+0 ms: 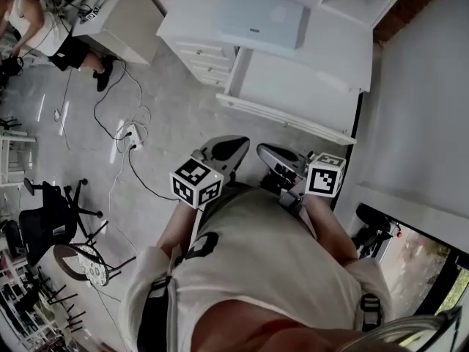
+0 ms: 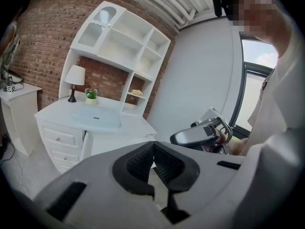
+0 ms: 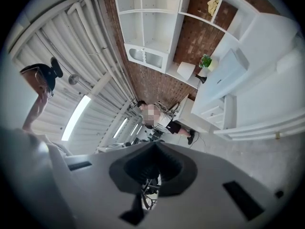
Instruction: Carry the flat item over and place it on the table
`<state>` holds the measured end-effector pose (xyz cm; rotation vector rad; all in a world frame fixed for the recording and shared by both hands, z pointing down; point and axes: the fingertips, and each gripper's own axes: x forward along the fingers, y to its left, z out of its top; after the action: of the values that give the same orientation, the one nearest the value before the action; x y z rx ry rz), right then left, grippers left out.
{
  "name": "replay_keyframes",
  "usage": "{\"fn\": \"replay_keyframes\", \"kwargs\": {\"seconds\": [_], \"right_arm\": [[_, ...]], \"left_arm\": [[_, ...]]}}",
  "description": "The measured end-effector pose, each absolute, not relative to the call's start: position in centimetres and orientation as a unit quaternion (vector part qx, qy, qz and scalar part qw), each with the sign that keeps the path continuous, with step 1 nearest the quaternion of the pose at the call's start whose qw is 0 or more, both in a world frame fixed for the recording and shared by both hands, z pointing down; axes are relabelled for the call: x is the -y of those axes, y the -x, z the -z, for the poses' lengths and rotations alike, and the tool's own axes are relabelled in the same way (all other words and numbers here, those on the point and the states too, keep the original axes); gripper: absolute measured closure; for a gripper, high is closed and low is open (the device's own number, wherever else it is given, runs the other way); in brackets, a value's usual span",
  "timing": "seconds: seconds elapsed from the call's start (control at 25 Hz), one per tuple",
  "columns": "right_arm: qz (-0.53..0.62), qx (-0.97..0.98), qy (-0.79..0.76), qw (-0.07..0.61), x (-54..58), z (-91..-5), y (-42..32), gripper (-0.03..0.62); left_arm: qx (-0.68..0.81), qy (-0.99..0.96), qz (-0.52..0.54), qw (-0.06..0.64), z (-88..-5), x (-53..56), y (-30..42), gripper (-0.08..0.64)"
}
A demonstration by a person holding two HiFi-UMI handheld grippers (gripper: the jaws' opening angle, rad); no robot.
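Flat item (image 1: 262, 19), a smooth pale-blue rectangle, lay on the white desk (image 1: 315, 86). Left gripper (image 2: 153, 149) and right gripper (image 3: 154, 148) held their ribbed pads together, empty. Only the gripper views showed the lamp (image 2: 75, 78).

Smooth white-painted desk (image 1: 293, 86), matt pale-blue flat item (image 1: 262, 19), rough red brick wall (image 2: 43, 32), faintly glossy grey floor (image 1: 168, 116), matt grey plastic left gripper (image 2: 153, 147) with ribbed black pads (image 2: 140, 162), person's pale cloth shirt (image 1: 271, 255)

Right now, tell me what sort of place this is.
Probably a workshop or lab staged as a home room: a white desk with shelves against a red brick wall, and a white power strip on the grey concrete floor.
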<state>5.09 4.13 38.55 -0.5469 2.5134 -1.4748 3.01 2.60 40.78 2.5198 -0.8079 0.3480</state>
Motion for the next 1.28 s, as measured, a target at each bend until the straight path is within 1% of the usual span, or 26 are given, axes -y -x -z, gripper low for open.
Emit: {"fn": "replay_keyframes", "kwargs": {"seconds": [0.2,0.32,0.44,0.52,0.6,0.64,0.68,0.84,0.92,1.04,1.28], "right_arm": [[0.481,-0.85,0.201,0.078,-2.0,-38.1,-1.3,0.581],[0.474,-0.857,0.194,0.06,-1.4,-37.2,1.5,0.581],[0.477,-0.859,0.183,0.035,-1.3,-37.2,2.8,0.581],[0.468,-0.866,0.175,0.029,0.1,-37.0,2.4,0.581],[0.43,-0.888,0.161,0.036,2.7,-35.5,3.2,0.581],[0.412,-0.897,0.155,0.038,3.2,-34.8,4.3,0.581],[0.408,-0.899,0.154,0.034,2.7,-34.6,5.9,0.581],[0.442,-0.881,0.169,0.009,-2.4,-38.2,15.0,0.581],[0.453,-0.873,0.182,0.0,-3.5,-39.5,17.3,0.581],[0.451,-0.872,0.187,-0.016,-3.7,-39.7,17.8,0.581],[0.446,-0.872,0.199,-0.033,-3.6,-38.7,17.8,0.581]], "left_arm": [[0.311,-0.915,-0.111,0.232,-40.4,-0.8,2.4,0.54],[0.332,-0.904,-0.092,0.254,-39.7,0.6,6.2,0.54],[0.345,-0.894,-0.078,0.276,-39.7,0.8,7.7,0.54],[0.352,-0.897,-0.08,0.255,-39.4,2.3,7.9,0.54],[0.361,-0.907,-0.098,0.194,-37.8,5.4,9.6,0.54],[0.368,-0.908,-0.109,0.169,-37.0,6.2,11.5,0.54],[0.377,-0.905,-0.116,0.161,-36.9,5.9,14.1,0.54],[0.425,-0.875,-0.1,0.209,-40.8,0.7,28.3,0.54],[0.442,-0.862,-0.081,0.233,-42.5,-0.6,32.3,0.54],[0.442,-0.858,-0.067,0.254,-43.4,-0.9,32.1,0.54],[0.405,-0.874,-0.056,0.263,-42.5,-1.1,29.2,0.54]]}}
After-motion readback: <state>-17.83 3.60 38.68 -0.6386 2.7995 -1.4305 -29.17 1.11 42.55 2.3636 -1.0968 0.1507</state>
